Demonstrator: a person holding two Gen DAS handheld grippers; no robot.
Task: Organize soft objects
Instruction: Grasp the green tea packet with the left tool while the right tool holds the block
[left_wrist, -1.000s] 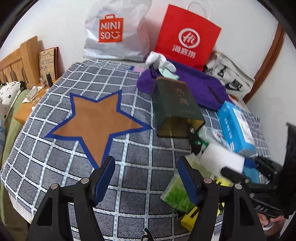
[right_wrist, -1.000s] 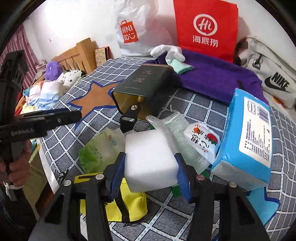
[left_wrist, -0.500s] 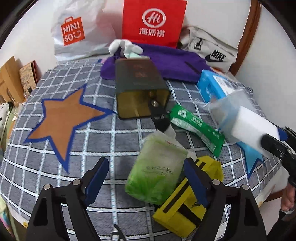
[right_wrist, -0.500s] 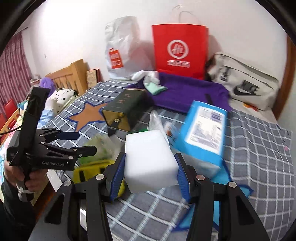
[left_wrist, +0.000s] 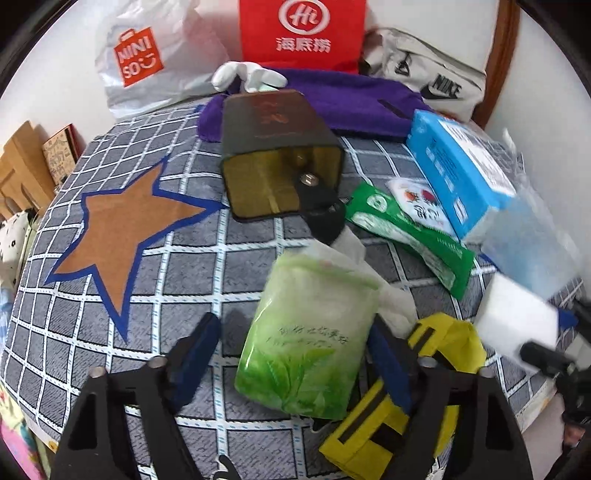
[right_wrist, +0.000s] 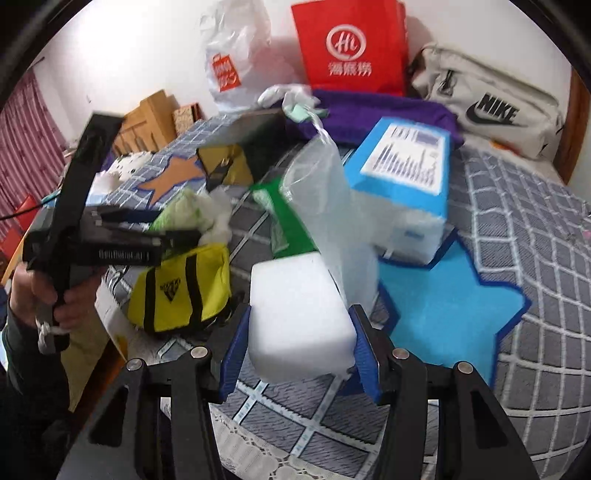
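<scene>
From the left wrist, the left gripper (left_wrist: 295, 354) straddles a soft green tissue pack printed with tea leaves (left_wrist: 308, 334), lying on the grey checked bedspread (left_wrist: 184, 258); its jaws are closing, the right pad at the pack's edge, the left still apart.

From the right wrist, the right gripper (right_wrist: 297, 354) clamps a white rectangular foam block (right_wrist: 299, 314) (plain, slightly squeezed) above the bedspread, a clear plastic bag (right_wrist: 325, 199) behind it.

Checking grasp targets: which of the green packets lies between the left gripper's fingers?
The pale green tissue pack with the leaf print; the dark green packet lies farther off, by the blue box.
</scene>
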